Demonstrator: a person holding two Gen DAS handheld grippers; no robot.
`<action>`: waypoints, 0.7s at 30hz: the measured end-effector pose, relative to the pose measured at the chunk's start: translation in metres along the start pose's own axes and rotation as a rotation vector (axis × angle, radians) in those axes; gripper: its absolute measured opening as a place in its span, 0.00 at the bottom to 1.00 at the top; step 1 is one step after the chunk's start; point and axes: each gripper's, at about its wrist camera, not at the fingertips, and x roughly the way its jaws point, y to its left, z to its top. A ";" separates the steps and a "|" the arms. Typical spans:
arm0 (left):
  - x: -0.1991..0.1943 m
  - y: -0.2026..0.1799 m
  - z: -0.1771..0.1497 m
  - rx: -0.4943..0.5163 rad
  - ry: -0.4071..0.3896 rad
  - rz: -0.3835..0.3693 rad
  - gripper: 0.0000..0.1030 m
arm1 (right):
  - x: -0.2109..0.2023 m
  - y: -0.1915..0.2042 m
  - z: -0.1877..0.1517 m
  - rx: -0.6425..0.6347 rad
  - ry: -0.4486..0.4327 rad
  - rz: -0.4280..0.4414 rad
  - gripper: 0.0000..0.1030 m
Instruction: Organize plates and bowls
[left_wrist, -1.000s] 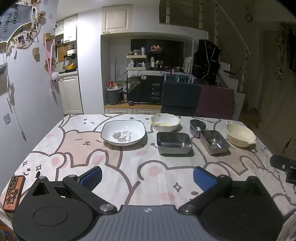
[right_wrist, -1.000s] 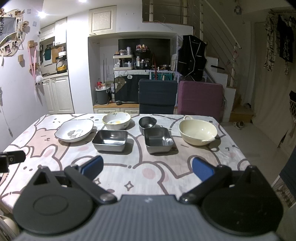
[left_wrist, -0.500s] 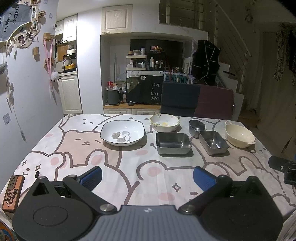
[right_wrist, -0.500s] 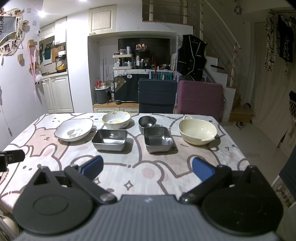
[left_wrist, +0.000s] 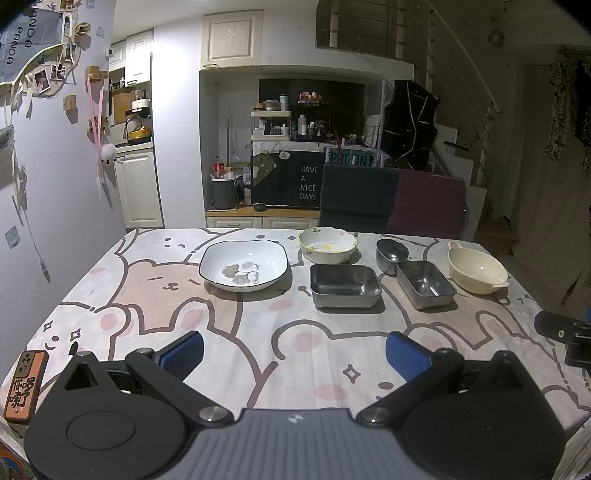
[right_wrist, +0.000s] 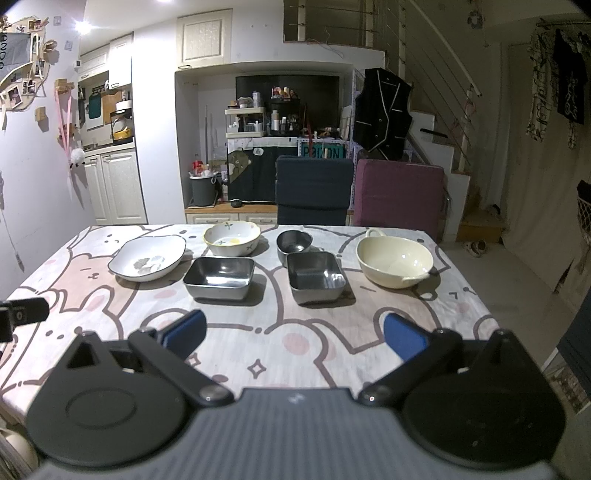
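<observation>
Crockery sits in a loose band across the far half of the table (left_wrist: 155, 310), which wears a pink-and-white cartoon bear tablecloth. Farthest left lies a white squarish plate (left_wrist: 244, 264) with a dark rim and a grey leaf print. Right of it, toward the far edge, stands a scalloped ceramic bowl (left_wrist: 328, 245) with yellow residue inside; just in front of that bowl rests a rectangular steel tray (left_wrist: 345, 286). Further right a small round steel bowl (left_wrist: 391, 252) touches, or nearly touches, the back corner of a second steel tray (left_wrist: 425, 284), and beyond those sits a cream bowl with a handle (left_wrist: 478, 271). All the dishes stand upright and separate, none stacked. The left gripper (left_wrist: 293, 352) hovers over the near edge of the table, its blue-padded fingers (left_wrist: 183, 350) spread wide with nothing between them. The right gripper (right_wrist: 294, 334) hangs likewise at the near edge, jaws apart and empty, its blue pads (right_wrist: 404, 336) pointing roughly toward the second steel tray (right_wrist: 315, 277) and the cream bowl (right_wrist: 393, 261). An orange-brown block with characters (left_wrist: 25, 387) lies at the table's near left corner. Behind the table stand a dark blue chair (right_wrist: 314, 194) and a maroon chair (right_wrist: 399, 197).
</observation>
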 end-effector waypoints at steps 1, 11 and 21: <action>0.000 0.000 0.000 0.000 0.000 0.000 1.00 | 0.000 0.000 0.000 0.000 0.000 -0.001 1.00; 0.000 0.000 0.000 0.000 0.000 -0.001 1.00 | 0.000 0.000 0.000 0.000 0.001 0.000 1.00; -0.001 -0.001 0.000 0.000 0.000 -0.001 1.00 | 0.000 0.000 0.000 0.000 0.002 -0.001 1.00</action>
